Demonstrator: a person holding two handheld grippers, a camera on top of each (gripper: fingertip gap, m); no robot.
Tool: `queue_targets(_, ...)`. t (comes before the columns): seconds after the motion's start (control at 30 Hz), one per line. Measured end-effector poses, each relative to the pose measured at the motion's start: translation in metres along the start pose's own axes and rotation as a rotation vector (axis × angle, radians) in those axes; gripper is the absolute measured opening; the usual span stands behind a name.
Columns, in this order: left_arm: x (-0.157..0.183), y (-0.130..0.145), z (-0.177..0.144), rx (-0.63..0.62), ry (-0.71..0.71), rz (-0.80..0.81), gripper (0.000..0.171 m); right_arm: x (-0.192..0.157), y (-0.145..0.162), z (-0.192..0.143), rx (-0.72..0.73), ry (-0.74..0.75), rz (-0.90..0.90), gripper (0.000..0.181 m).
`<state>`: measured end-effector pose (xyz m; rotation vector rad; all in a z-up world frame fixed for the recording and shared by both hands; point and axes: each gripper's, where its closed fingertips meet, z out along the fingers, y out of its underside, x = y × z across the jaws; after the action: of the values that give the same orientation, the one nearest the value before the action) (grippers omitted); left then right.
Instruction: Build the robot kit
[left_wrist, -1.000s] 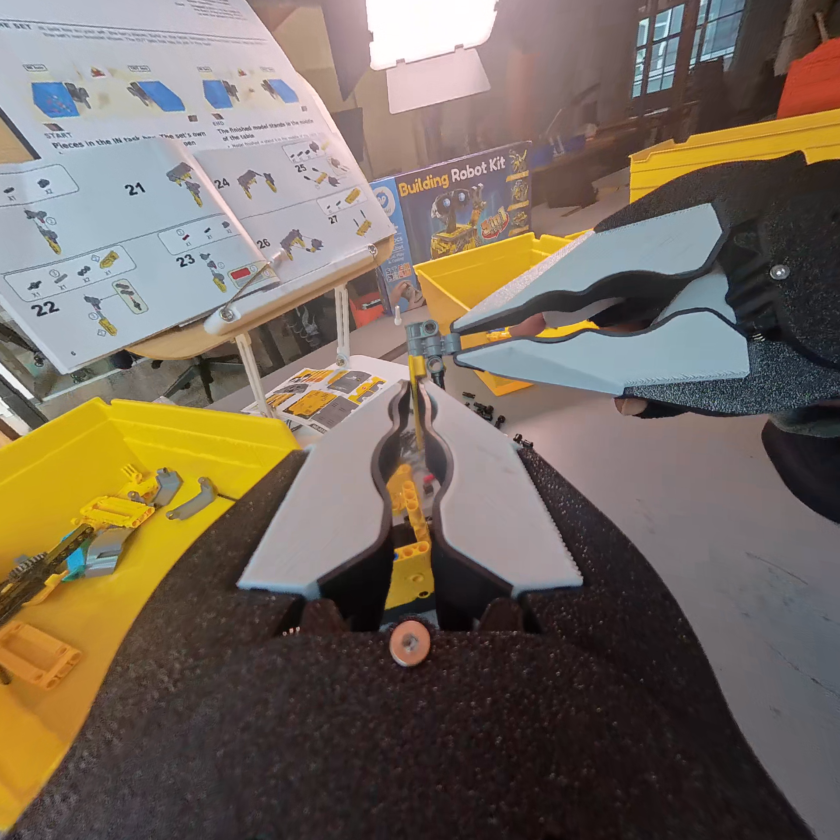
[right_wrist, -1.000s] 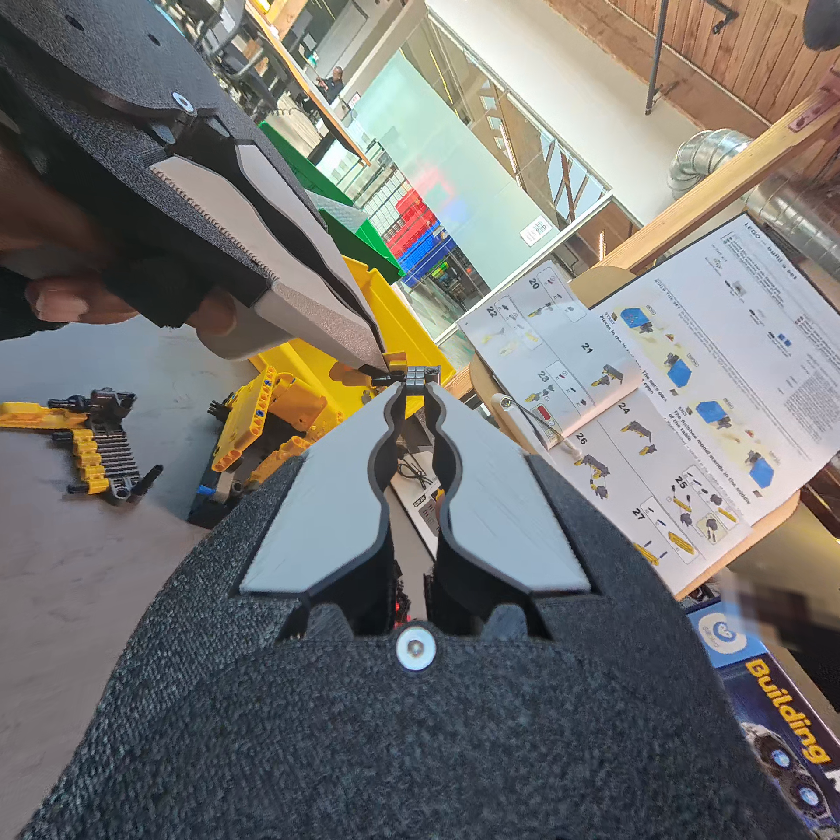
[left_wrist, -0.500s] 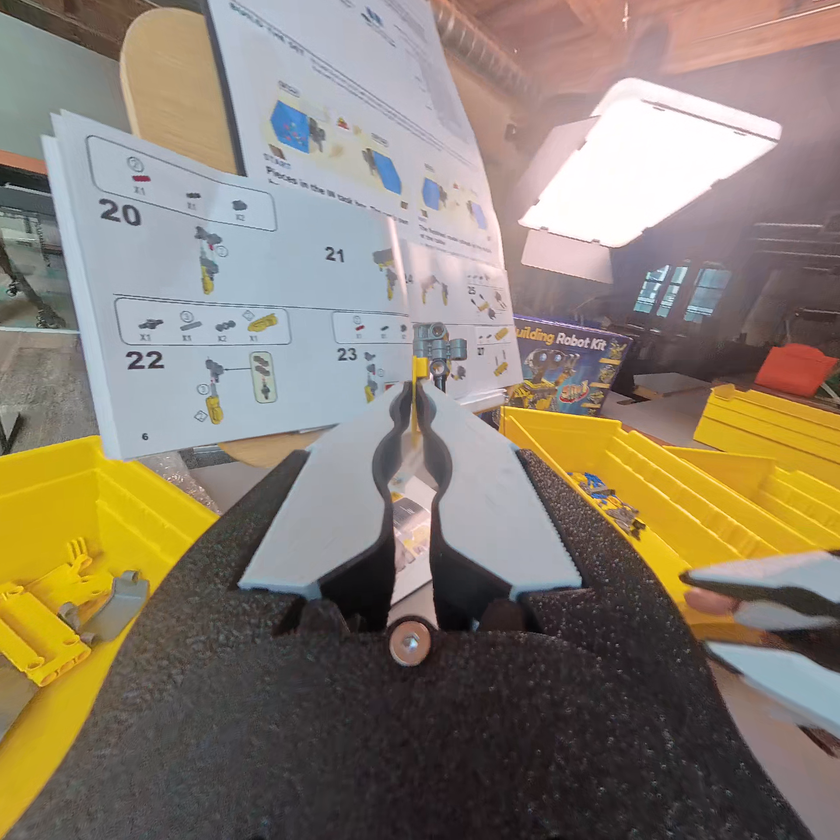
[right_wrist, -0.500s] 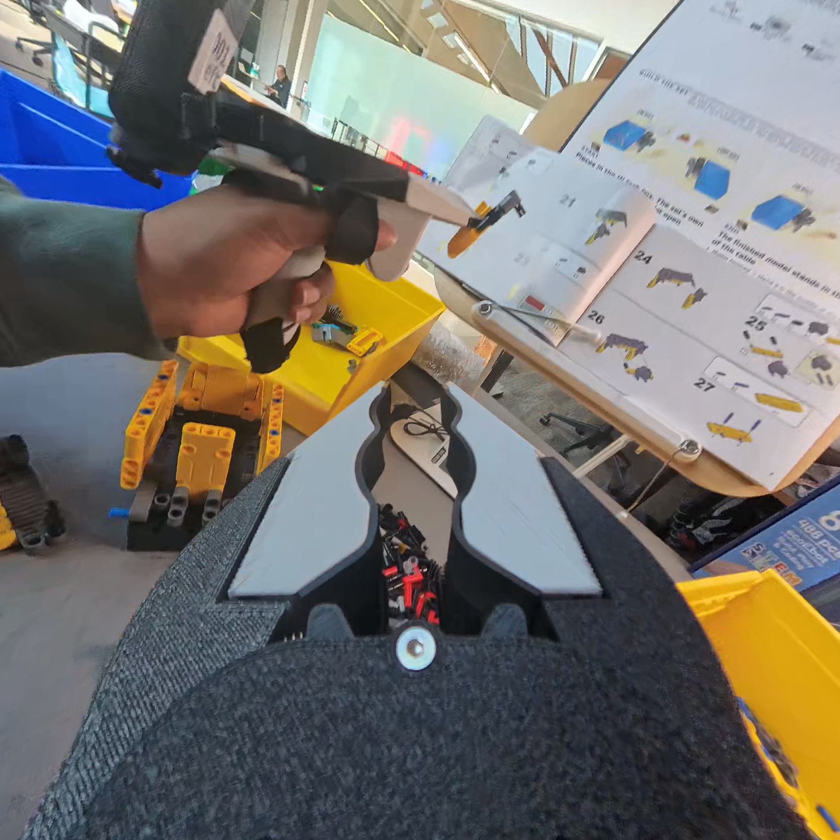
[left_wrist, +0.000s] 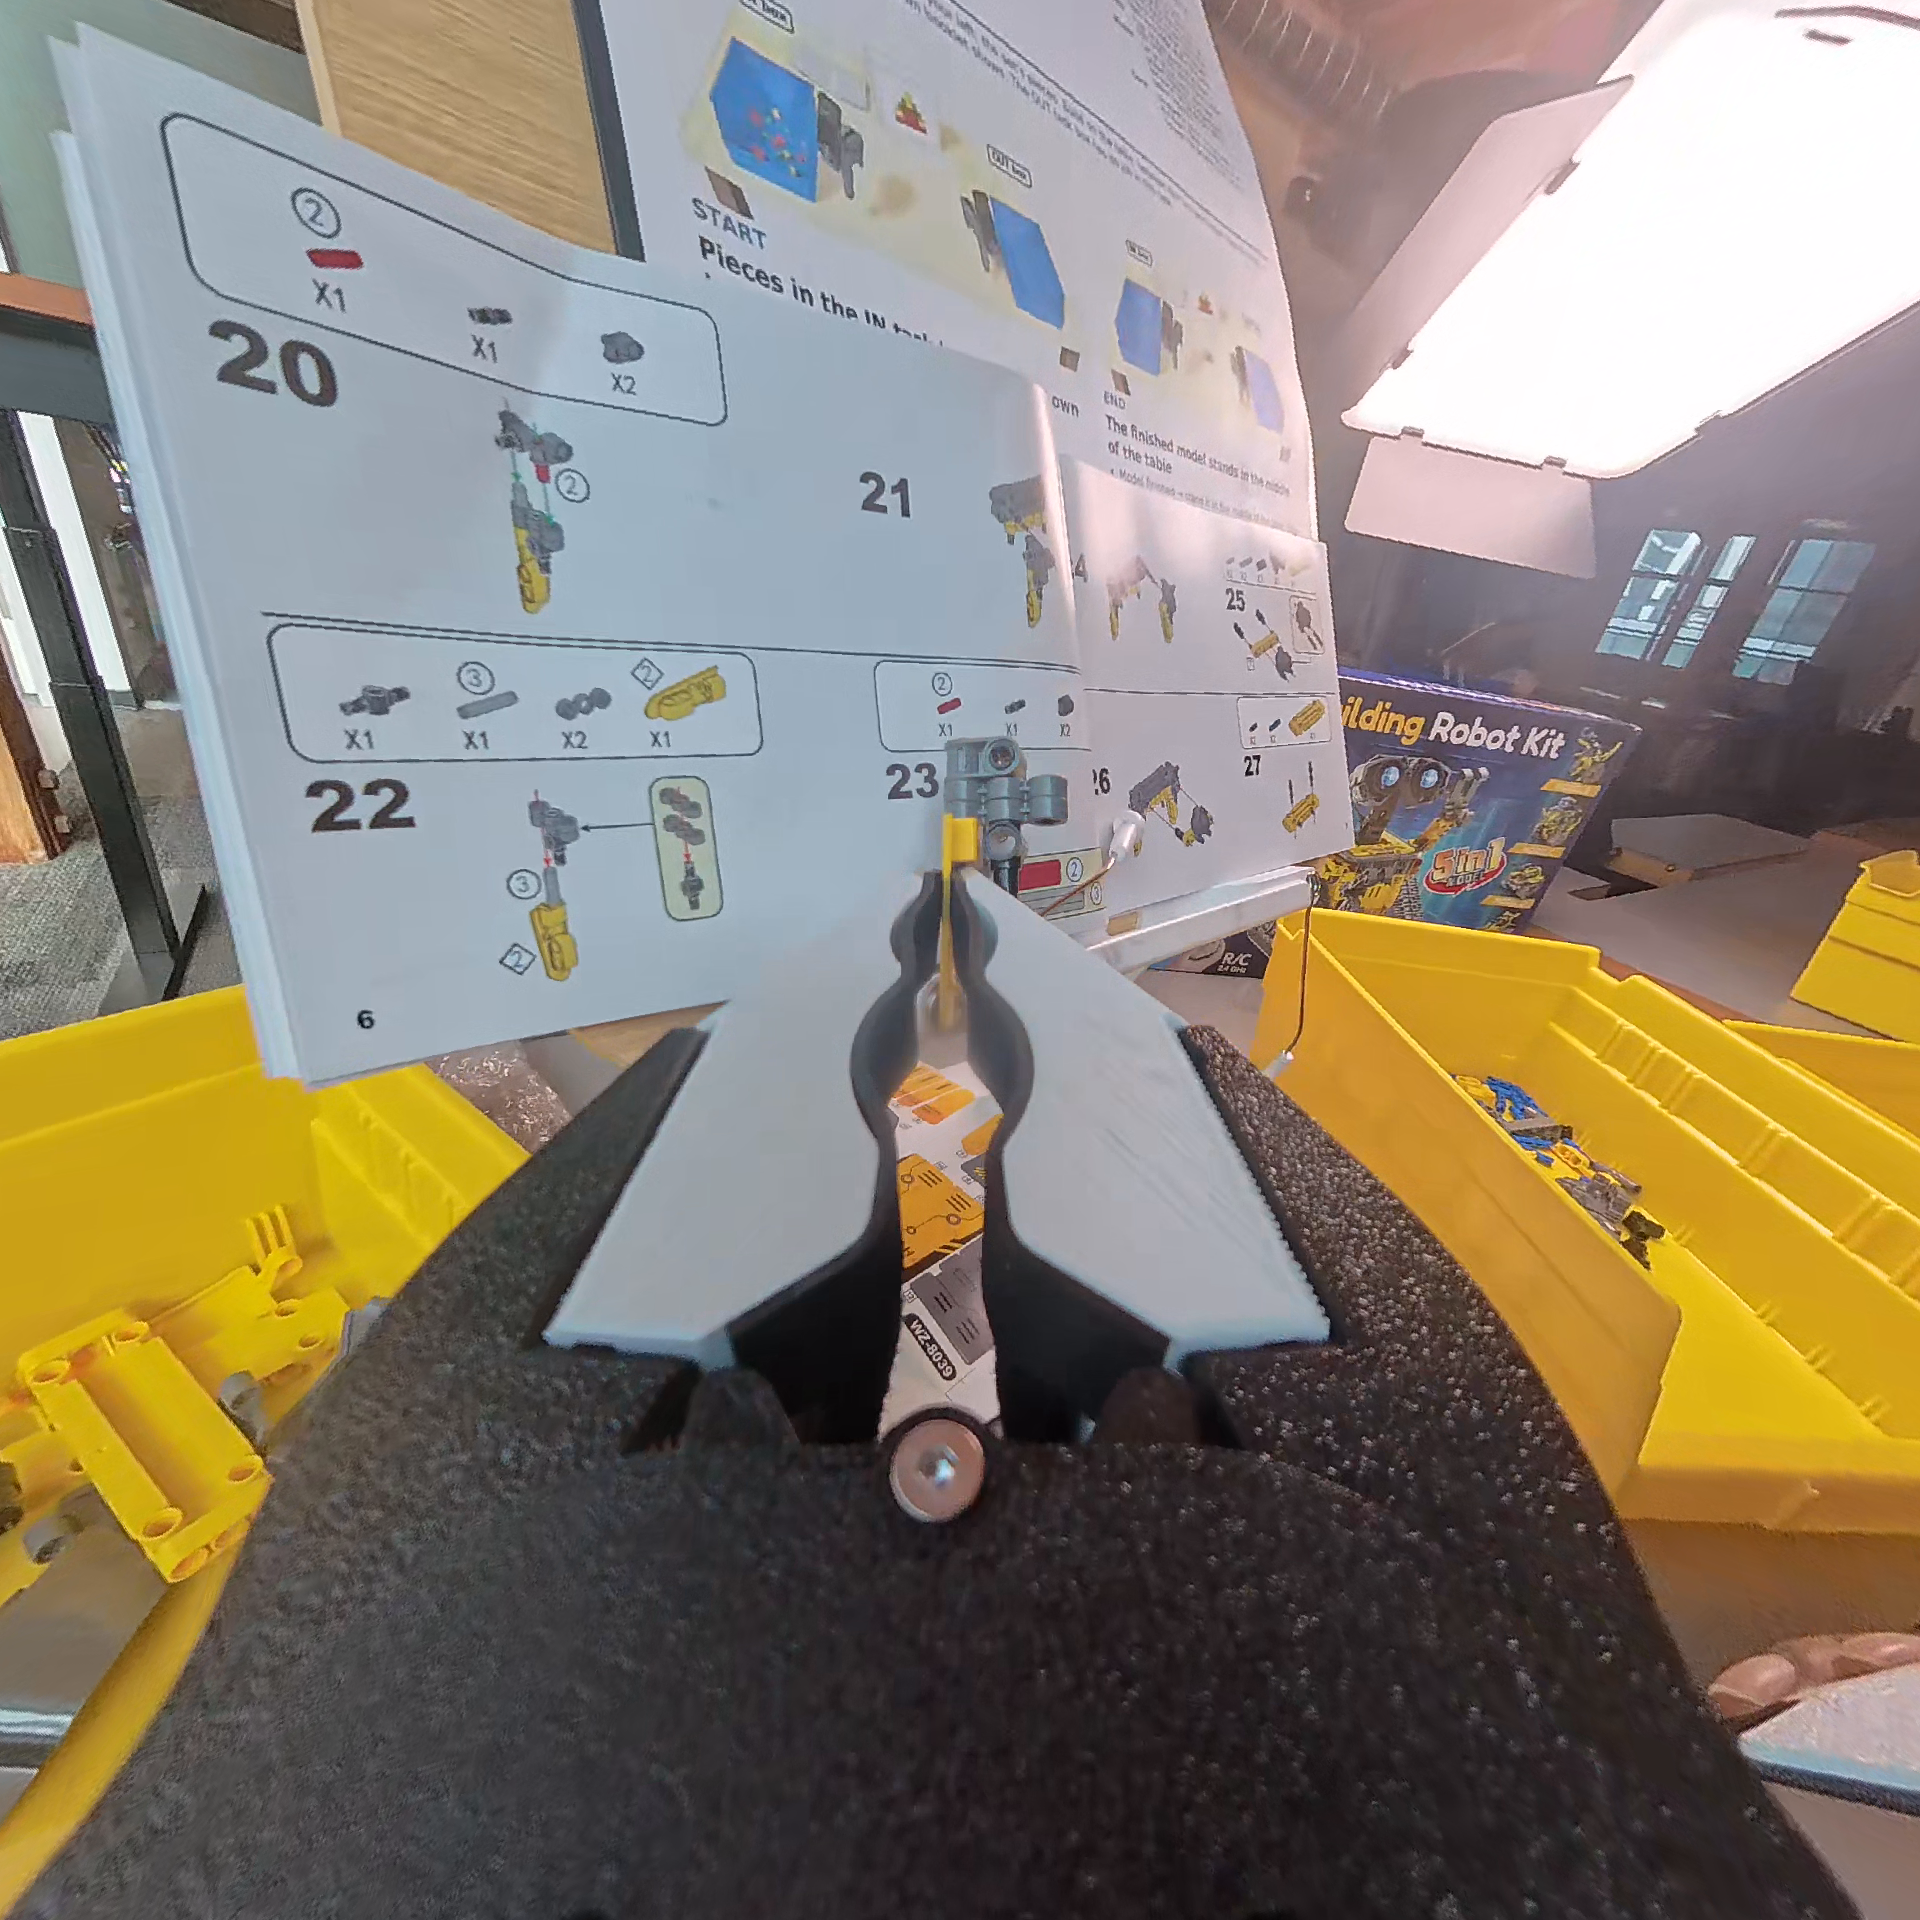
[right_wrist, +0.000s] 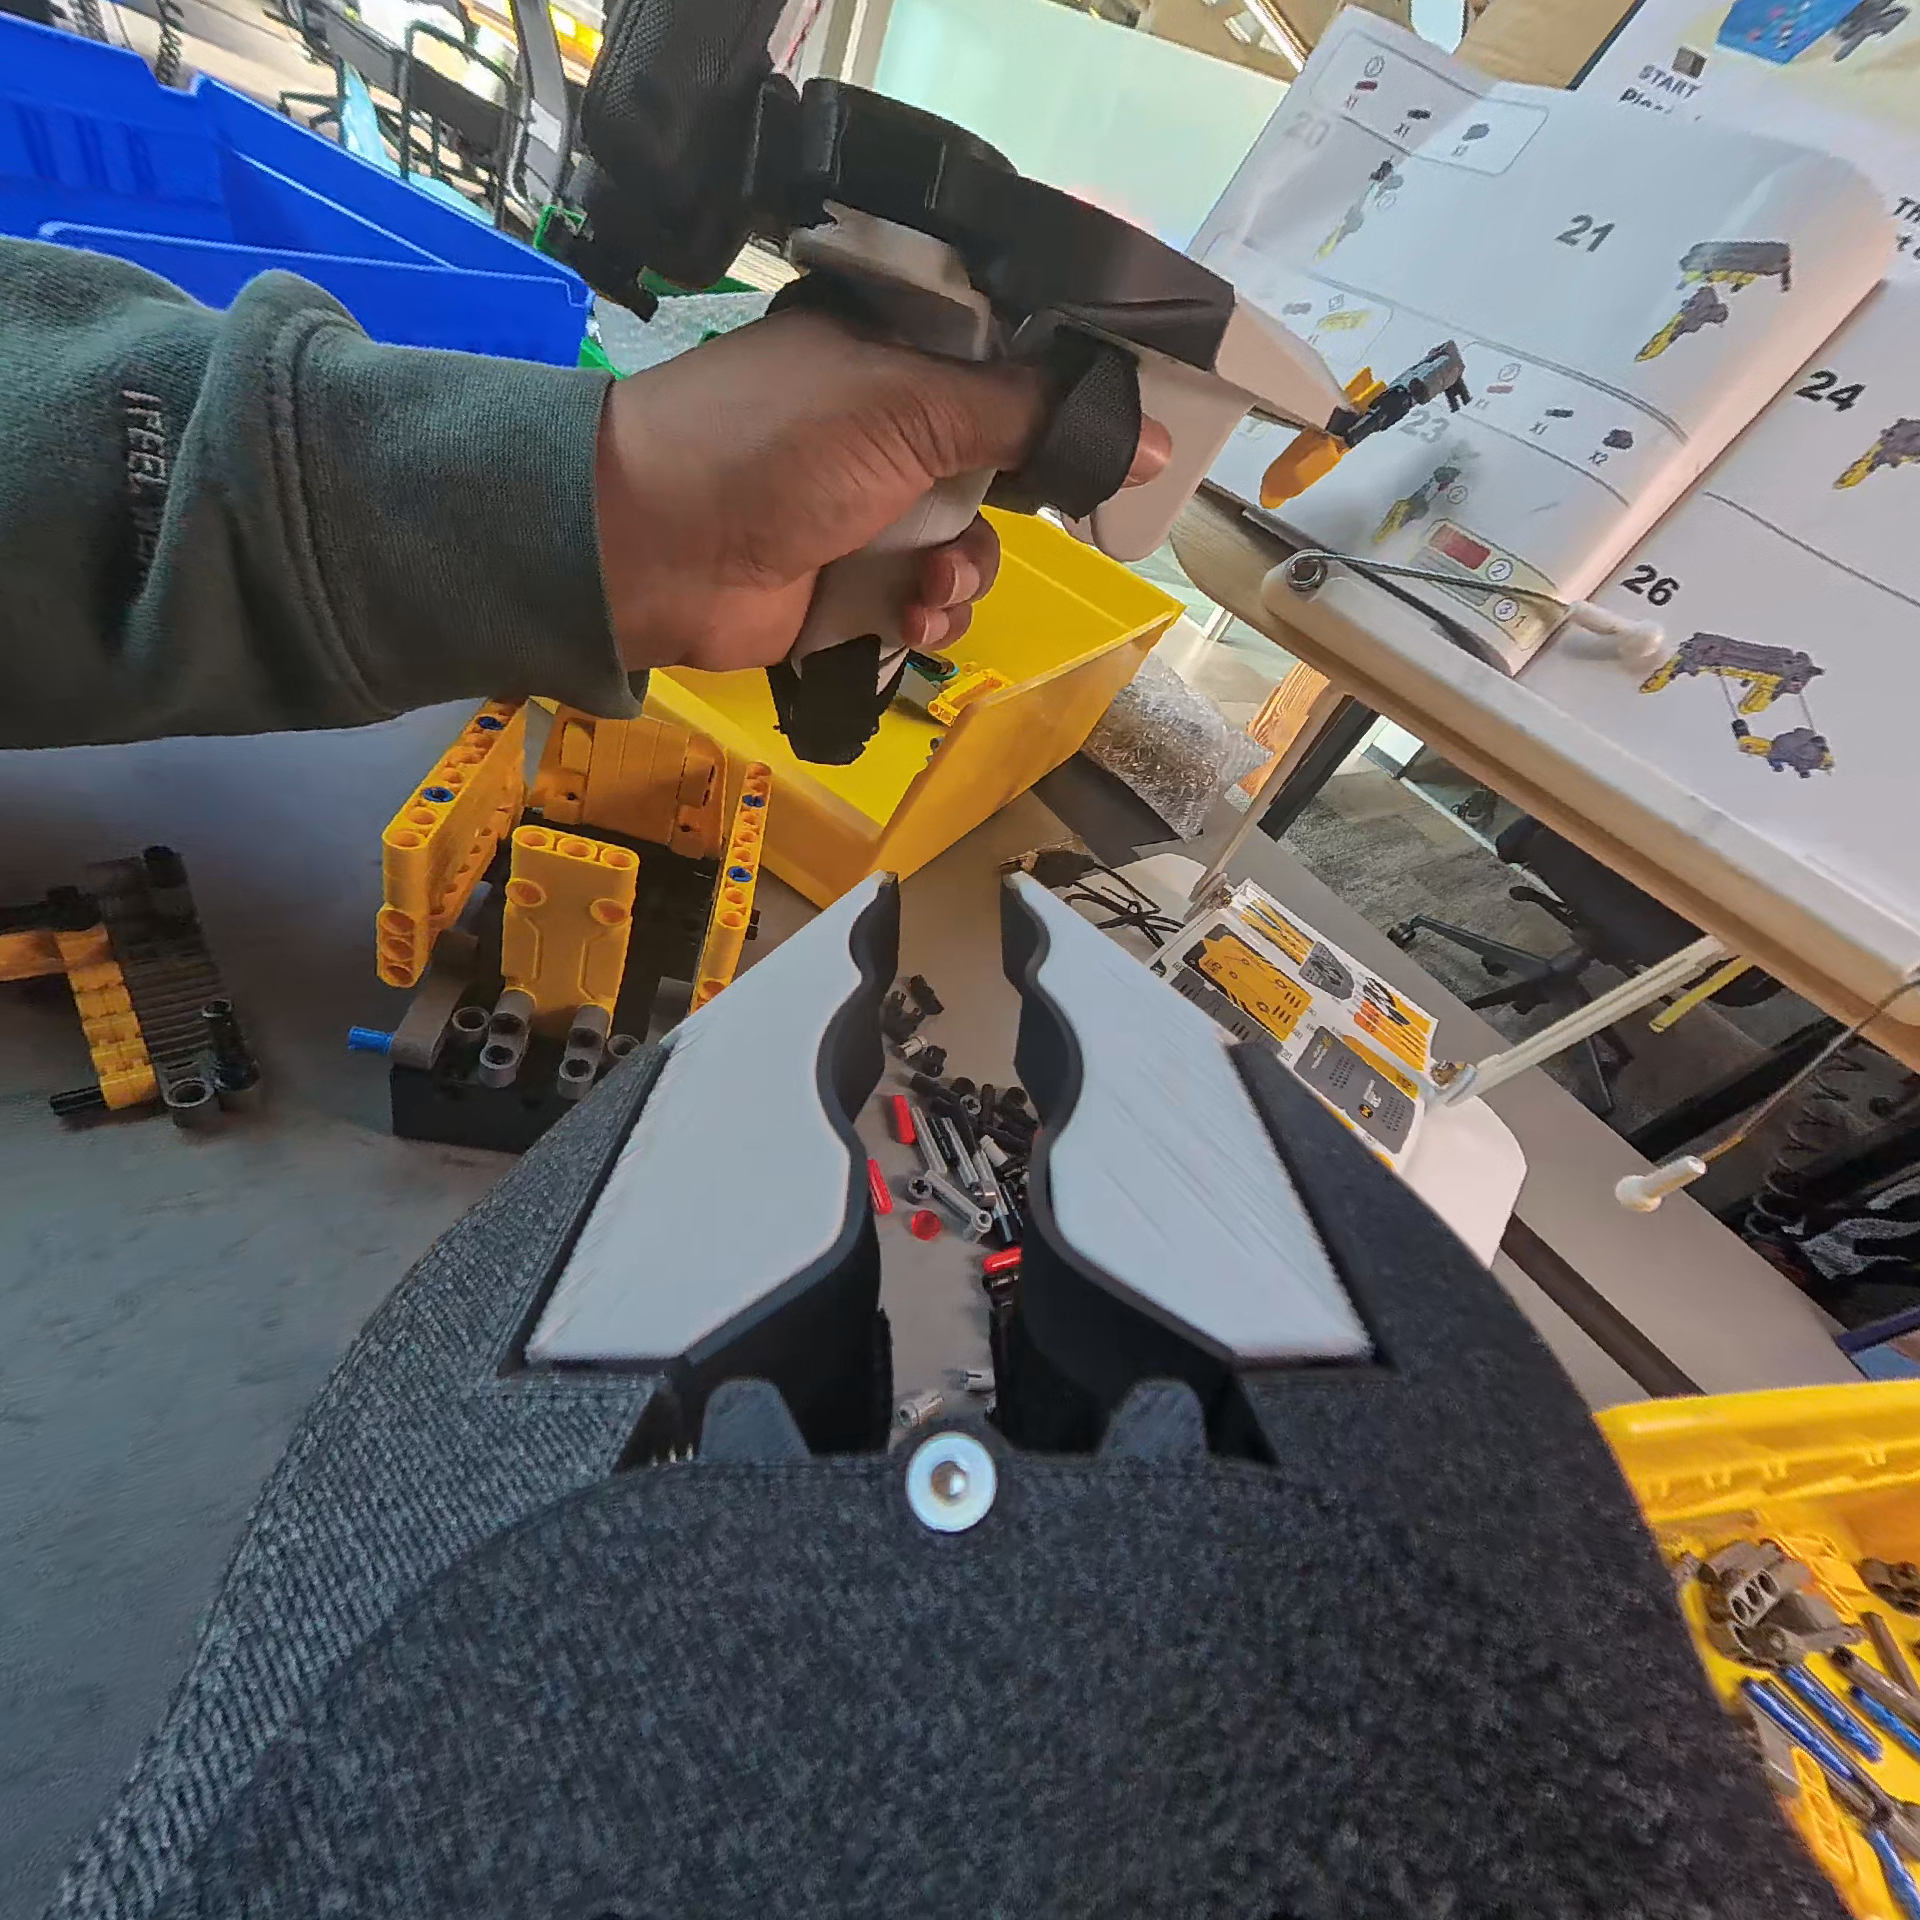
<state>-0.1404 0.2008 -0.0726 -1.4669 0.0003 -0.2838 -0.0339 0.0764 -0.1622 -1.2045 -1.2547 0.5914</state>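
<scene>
My left gripper is shut on a small yellow-and-grey brick assembly. It holds the assembly up in the air, close in front of the open instruction booklet. The same gripper shows in the right wrist view in a person's hand, with the assembly sticking out of its tips. My right gripper is open and empty. It hovers over a pile of small black, grey and red pins on the grey table.
A yellow-and-black partly built model and a tracked piece stand on the table at left. Yellow bins hold parts at left and right. The booklet stand overhangs the table's far edge. A kit box stands behind.
The grippers have parted: the right one let go of the assembly, opened and dropped towards the pin pile. The left one lifted the assembly up to the booklet.
</scene>
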Motion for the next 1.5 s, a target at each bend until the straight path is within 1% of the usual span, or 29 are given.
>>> queue_targets(0.27, -0.004, 0.004, 0.003, 0.002, 0.058, -0.154, 0.000, -0.007, 0.007, 0.004, -0.016, -0.029, 0.004, 0.017)
queue_targets(0.87, 0.002, 0.002, 0.003, 0.018, 0.148, -0.263, 0.000, -0.014, 0.020, 0.006, -0.048, -0.060, 0.001, 0.016)
queue_targets(1.07, 0.002, -0.001, 0.002, 0.029, 0.180, -0.333, 0.000, -0.015, 0.021, 0.006, -0.054, -0.066, -0.004, 0.016)
queue_targets(1.2, 0.002, -0.004, 0.001, 0.033, 0.170, -0.310, 0.000, -0.015, 0.023, 0.006, -0.061, -0.066, -0.009, 0.016)
queue_targets(1.27, 0.002, -0.011, -0.002, 0.046, 0.160, -0.289, 0.000, -0.014, 0.023, 0.006, -0.062, -0.064, -0.008, 0.016)
queue_targets(1.3, 0.004, -0.018, -0.005, 0.059, 0.160, -0.271, 0.000, -0.013, 0.022, 0.005, -0.061, -0.060, -0.003, 0.016)
queue_targets(1.37, 0.009, -0.042, -0.015, 0.103, 0.165, -0.194, 0.000, -0.008, 0.021, 0.003, -0.058, -0.050, -0.004, 0.016)
queue_targets(1.43, 0.020, -0.071, -0.030, 0.160, 0.176, -0.080, 0.000, -0.001, 0.019, -0.001, -0.060, -0.041, -0.007, 0.016)
queue_targets(1.47, 0.025, -0.084, -0.039, 0.184, 0.184, -0.034, 0.001, -0.002, 0.019, -0.003, -0.066, -0.063, -0.001, 0.016)
queue_targets(1.5, 0.031, -0.093, -0.047, 0.201, 0.192, -0.001, 0.000, -0.007, 0.020, -0.005, -0.085, -0.122, 0.004, 0.016)
